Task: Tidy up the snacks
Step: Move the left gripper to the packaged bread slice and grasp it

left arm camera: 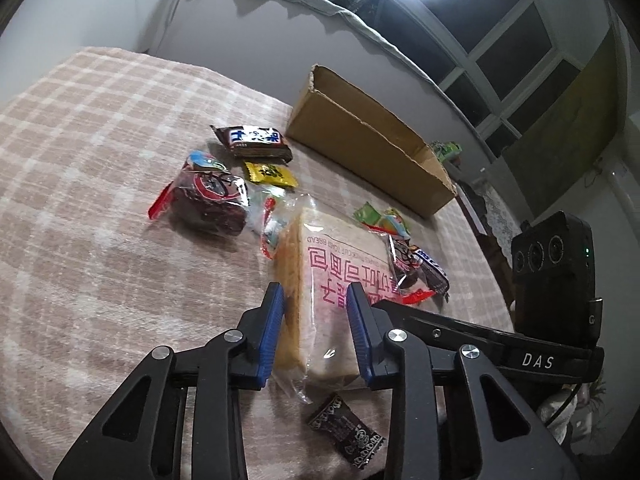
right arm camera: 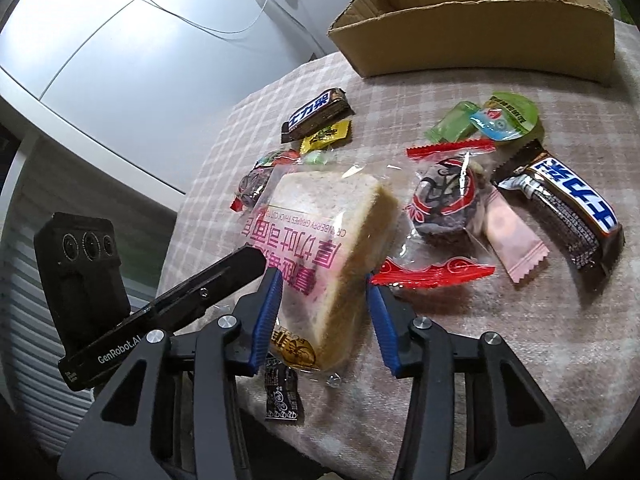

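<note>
- cardboard box [right arm camera: 480,36] sits open at the bench [left arm camera: 80,200] far edge, snacks scattered before it.
- bread pack [right arm camera: 332,240] lies between both claws: left claw [left arm camera: 316,320] and right claw [right arm camera: 324,312] each spread apart around it.

Checked cloth [right arm camera: 520,340] carries cardboard box [right arm camera: 480,40], bagged bread [right arm camera: 320,240], scattered snacks [right arm camera: 572,220].

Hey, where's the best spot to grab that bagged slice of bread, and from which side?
Take the bread across its thick crust edges at the near end, coming in low from the near side along its length. It lies tilted, the slab is firm, and both the left gripper and right gripper already straddle that end. The loose plastic at the far end would probably slip.
</note>
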`<state>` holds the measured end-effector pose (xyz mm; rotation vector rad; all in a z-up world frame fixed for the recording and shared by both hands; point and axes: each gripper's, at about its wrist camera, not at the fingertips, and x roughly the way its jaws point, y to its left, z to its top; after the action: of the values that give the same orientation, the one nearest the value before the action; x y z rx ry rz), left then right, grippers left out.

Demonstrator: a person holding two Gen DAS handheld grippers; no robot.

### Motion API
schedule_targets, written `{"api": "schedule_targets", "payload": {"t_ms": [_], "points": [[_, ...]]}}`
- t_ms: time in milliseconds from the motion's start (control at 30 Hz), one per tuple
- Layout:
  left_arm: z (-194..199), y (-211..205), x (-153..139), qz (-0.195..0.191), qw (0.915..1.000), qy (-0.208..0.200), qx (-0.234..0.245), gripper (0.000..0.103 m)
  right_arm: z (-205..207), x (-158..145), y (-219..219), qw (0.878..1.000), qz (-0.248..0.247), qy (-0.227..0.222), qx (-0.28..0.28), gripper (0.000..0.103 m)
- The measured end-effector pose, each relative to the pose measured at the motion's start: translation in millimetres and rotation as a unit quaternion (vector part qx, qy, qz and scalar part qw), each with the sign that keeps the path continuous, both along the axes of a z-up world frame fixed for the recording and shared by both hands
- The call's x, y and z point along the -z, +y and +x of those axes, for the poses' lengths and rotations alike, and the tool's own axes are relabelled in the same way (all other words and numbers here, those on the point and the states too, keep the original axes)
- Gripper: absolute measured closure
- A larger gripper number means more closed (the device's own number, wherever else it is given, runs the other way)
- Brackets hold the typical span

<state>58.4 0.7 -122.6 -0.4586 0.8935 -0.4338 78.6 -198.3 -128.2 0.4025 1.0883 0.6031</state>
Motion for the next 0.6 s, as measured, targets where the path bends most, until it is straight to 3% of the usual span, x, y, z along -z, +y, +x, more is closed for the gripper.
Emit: {"api": "schedule_targets", "payload": {"t_ms": [367,600], "points": [[-7.0,-2.4,-9.4,0.008,0.9999,-0.009,0.002,0.073,-2.4,-5.2,5.7,1.0,-0.013,-0.013,-0.007,0.058],[-13.4,-2.1,-30.2,0.011,0.9993,-0.036,0.0,0.073,-5.9,-22.1,3.5,0.999,-0.004,-0.033,-0.01,0.058]]}}
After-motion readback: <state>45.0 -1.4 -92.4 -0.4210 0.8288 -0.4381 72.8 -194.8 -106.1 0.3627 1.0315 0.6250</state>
